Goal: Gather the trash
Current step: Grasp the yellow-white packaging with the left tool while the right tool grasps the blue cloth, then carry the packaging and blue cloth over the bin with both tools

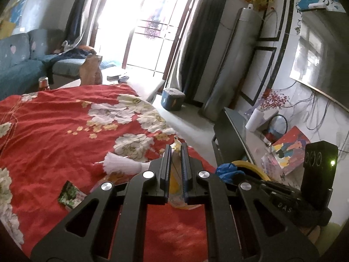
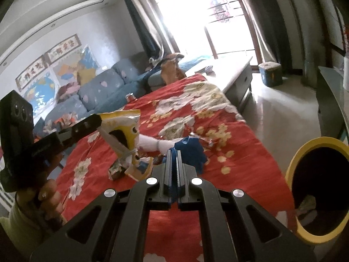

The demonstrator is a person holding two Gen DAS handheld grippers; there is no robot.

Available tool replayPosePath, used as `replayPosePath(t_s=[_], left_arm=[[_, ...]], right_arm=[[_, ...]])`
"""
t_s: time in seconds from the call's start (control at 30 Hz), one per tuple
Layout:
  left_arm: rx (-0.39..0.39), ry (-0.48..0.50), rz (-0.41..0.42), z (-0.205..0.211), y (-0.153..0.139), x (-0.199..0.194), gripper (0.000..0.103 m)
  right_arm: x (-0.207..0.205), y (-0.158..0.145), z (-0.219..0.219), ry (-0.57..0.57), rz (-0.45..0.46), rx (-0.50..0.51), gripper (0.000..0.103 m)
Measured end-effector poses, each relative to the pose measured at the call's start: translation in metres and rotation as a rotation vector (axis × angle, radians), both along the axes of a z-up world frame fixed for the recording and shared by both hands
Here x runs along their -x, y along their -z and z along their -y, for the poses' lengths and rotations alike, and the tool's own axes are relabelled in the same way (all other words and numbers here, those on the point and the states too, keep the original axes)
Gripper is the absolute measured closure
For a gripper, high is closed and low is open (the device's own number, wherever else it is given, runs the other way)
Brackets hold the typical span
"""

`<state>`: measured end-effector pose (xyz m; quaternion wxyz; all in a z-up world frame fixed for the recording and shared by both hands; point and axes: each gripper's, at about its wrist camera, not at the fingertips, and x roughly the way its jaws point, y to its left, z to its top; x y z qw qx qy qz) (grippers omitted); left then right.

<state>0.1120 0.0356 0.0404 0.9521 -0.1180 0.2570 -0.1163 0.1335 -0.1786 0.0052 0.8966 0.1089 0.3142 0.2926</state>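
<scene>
My left gripper [image 1: 175, 147] is shut on a yellow and white snack bag [image 1: 174, 181] and holds it above the red flowered cloth [image 1: 65, 126]. The same bag [image 2: 124, 135] hangs from the left gripper [image 2: 98, 121] in the right wrist view. My right gripper [image 2: 173, 152] is shut on a blue crumpled wrapper [image 2: 189, 150], which also shows in the left wrist view [image 1: 226, 170]. A yellow bin [image 2: 314, 187] with a dark inside stands at the right, close to the right gripper; its rim shows in the left wrist view [image 1: 253, 166].
A white tissue wad [image 1: 122, 163] and a green wrapper [image 1: 69, 193] lie on the cloth. A small dark packet [image 2: 115, 171] lies under the hanging bag. A blue sofa [image 2: 98, 91], a low white table [image 2: 231, 72] and a grey cabinet [image 1: 231, 135] surround the cloth.
</scene>
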Motion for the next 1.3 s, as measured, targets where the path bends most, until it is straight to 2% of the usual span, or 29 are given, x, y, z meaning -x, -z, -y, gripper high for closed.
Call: replayPosePath(t_s=[0.6,1.3], left_arm=[[-0.046,0.148,0.004,0.076,-0.005,-0.012,0.098],[-0.112,0.307,-0.031,0.171,0.013,-0.022,0.098]], right_arm=[[-0.002,-0.008,0.068,0.166,0.018,-0.034,0.1],[-0.009,0.015,0.164,0.409,-0.029,-0.053,0.1]])
